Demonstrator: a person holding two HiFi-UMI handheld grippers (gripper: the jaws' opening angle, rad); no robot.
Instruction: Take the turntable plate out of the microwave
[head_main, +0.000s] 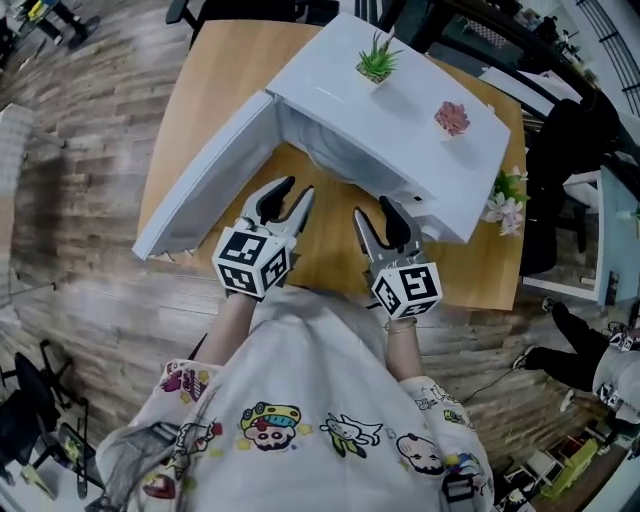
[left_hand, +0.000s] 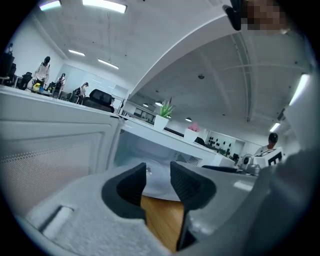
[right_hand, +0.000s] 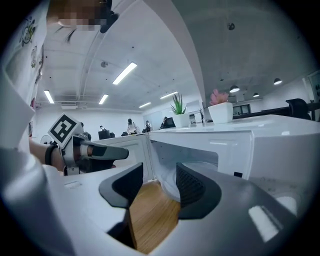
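Jaws spread and empty, the left gripper (head_main: 298, 188) and right gripper (head_main: 371, 208) hover before the open microwave (head_main: 400, 110). The turntable plate (left_hand: 159, 181) lies inside it, probably glass: heavy, slick, breakable, best pinched at its near rim.

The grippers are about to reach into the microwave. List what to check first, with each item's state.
1. Microwave door swung wide open: ok.
2. Turntable plate inside, in sight: ok.
3. Left gripper jaws apart, holding nothing: ok.
4. Right gripper jaws apart, holding nothing: ok.
5. Jaws at the plate's rim: not ok, both grippers are short of it.
6. Plate free to lift: cannot tell.
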